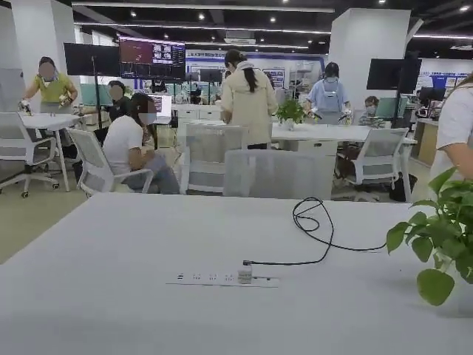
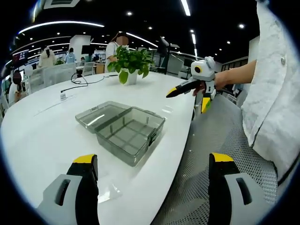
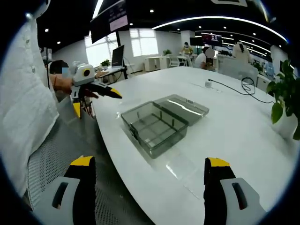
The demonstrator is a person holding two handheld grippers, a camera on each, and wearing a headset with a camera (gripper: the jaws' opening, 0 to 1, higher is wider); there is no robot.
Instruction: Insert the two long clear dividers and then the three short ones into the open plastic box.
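The left hand-held gripper (image 2: 152, 159) and the right hand-held gripper (image 3: 150, 161) each have their 2 jaws spread wide.

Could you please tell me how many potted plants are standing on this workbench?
1. The potted plant stands in a white pot on the workbench, beyond the open plastic box as the left gripper view shows it. More could sit outside these views.

Open-plan office, white desks (image 1: 332, 134), mesh chairs (image 1: 212, 154), wall screens (image 1: 151, 56) (ceiling spotlights (image 1: 201, 15))

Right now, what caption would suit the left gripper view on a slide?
Left gripper open before the open plastic box on the white table; right gripper open at the table's edge.
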